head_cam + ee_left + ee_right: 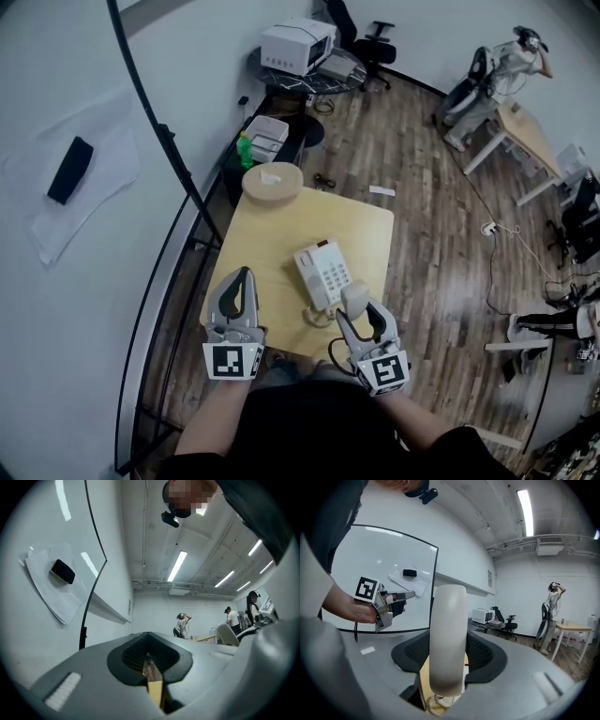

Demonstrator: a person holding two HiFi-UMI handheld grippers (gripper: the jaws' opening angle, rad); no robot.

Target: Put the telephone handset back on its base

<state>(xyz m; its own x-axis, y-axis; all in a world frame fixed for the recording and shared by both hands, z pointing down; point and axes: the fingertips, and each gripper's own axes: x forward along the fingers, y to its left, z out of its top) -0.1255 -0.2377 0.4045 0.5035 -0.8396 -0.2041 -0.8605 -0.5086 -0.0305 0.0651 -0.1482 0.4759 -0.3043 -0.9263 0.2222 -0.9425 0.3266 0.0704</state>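
Your right gripper (367,326) is clamped on the telephone handset (447,639), which stands upright between its jaws in the right gripper view, both pads pressed to its sides. In the head view the handset (354,298) sits at about 5 o'clock from the telephone base (322,272), just beside its near right corner. The coiled cord (319,317) hangs below the handset, toward the base. The base lies on the wooden table (281,234), keypad up; the print on the keys is too small to read. Each gripper's cube carries black-and-white square markers, with no letters. Your left gripper (242,286) hangs at 9 o'clock from the base, well apart from it, jaws pressed together on nothing.
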